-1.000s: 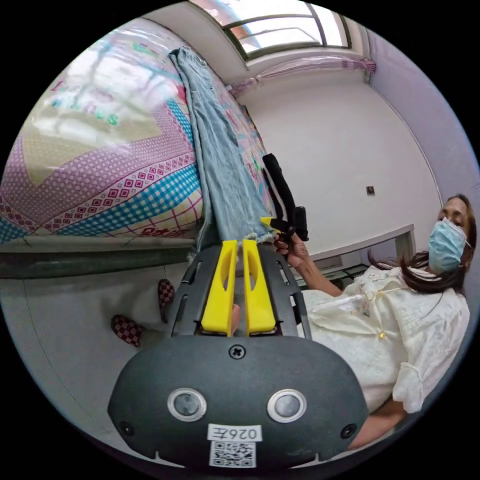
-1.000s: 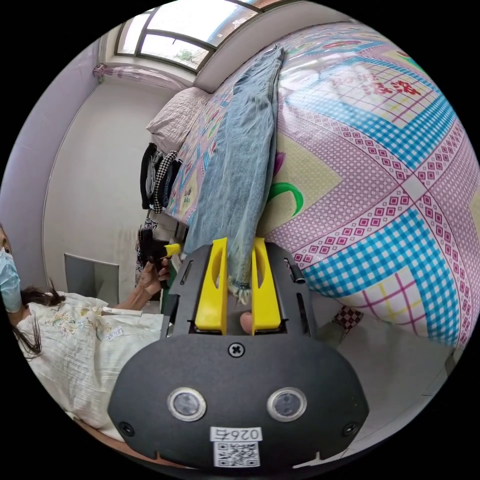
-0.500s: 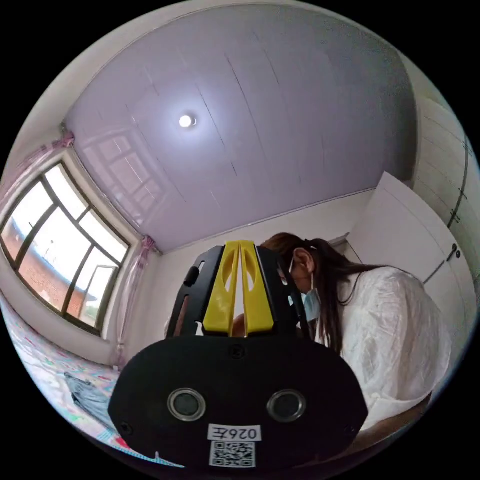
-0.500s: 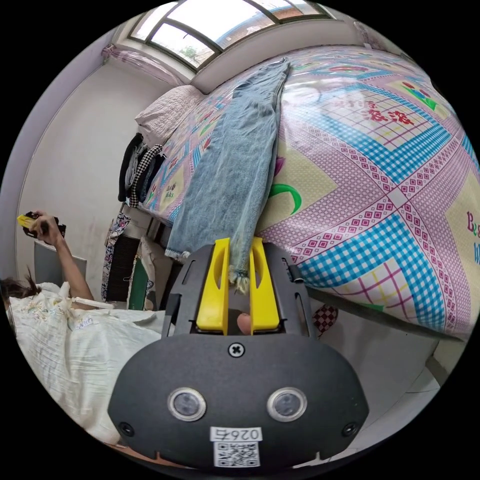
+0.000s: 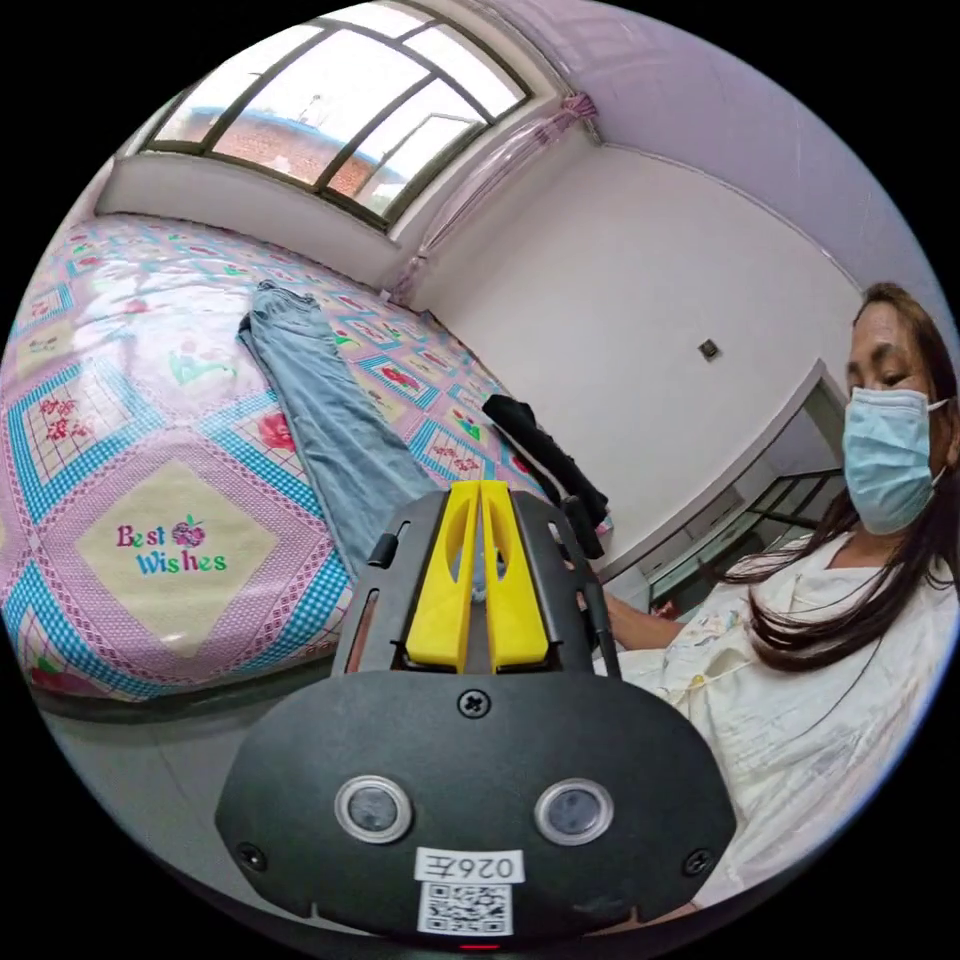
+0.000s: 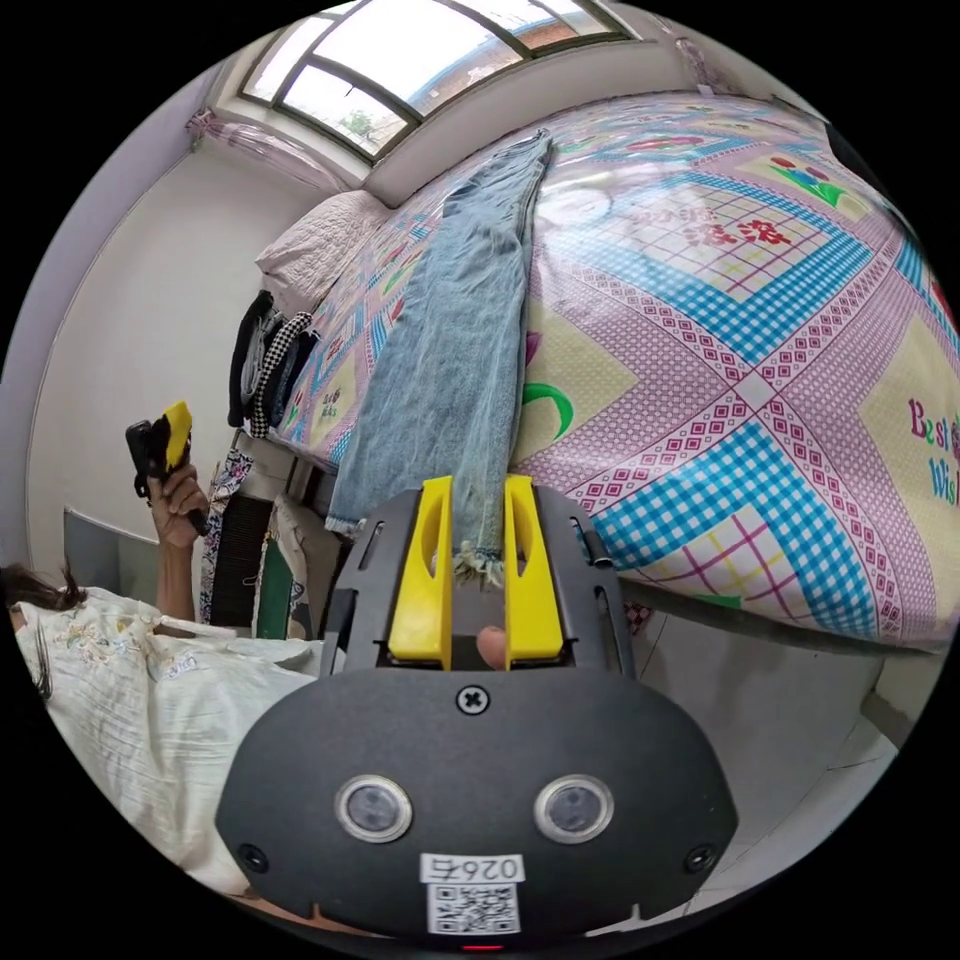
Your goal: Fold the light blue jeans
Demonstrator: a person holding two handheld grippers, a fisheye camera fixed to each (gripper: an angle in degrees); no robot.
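- Light blue jeans: laid lengthwise on the patterned bed cover.
- Right gripper: jaws around the frayed hem, apparently clamping it.
- Left gripper: jaws together, empty, raised clear of the jeans.

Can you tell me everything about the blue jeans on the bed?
The light blue jeans are faded denim, folded lengthwise and laid flat in a long strip on the patterned bed cover. The far end reaches toward the window; the frayed hems hang over the bed's near edge. The right hand-held gripper has one frayed hem between its yellow jaws. The left hand-held gripper, shut, is held off the jeans.
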